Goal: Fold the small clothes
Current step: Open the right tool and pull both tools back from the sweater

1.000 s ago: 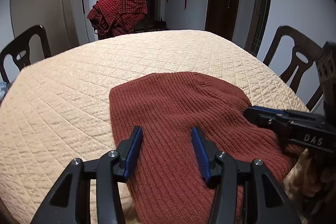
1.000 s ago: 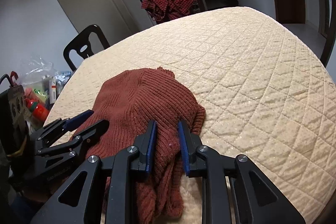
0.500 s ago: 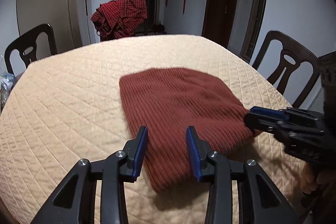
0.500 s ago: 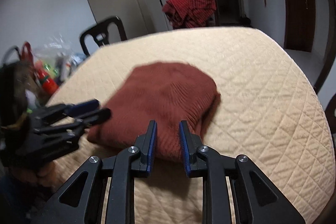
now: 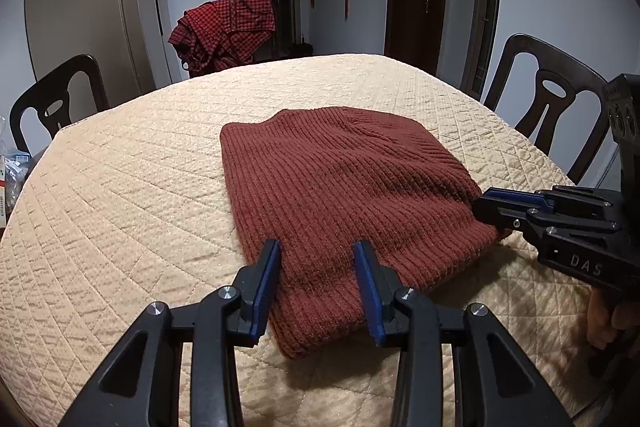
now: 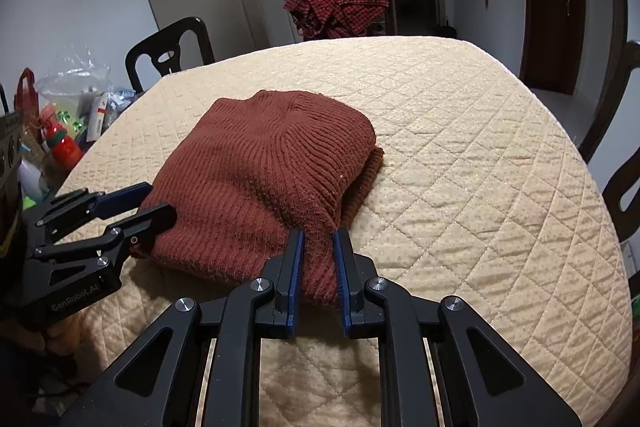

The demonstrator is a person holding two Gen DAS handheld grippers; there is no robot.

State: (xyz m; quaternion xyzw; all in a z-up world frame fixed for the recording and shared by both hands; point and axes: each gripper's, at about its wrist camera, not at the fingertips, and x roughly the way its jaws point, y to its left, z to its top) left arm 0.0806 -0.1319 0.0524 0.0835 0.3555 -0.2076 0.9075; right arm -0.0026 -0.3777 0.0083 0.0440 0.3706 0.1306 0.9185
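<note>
A rust-red knit garment (image 5: 340, 187) lies folded on the beige quilted table (image 5: 120, 207). My left gripper (image 5: 318, 267) is open at the garment's near edge. The fabric runs between its blue pads (image 5: 266, 275) without being pinched. From the right wrist view the left gripper (image 6: 162, 201) reaches the garment (image 6: 260, 167) from the left. My right gripper (image 6: 319, 255) is closing on the garment's near right corner, and fabric fills the narrow gap between its pads. In the left wrist view the right gripper (image 5: 478, 205) touches the garment's right edge.
A red checked cloth (image 5: 224, 27) hangs over a chair beyond the table. Dark wooden chairs (image 5: 552, 115) stand around it. Bags and bottles (image 6: 64, 115) are piled off the table's left side. A hand (image 5: 604, 319) holds the right gripper.
Both grippers have drawn back toward the garment's near edge, and the garment now lies flat and folded. The right jaws have narrowed on its corner. The left jaws narrowed a little.
</note>
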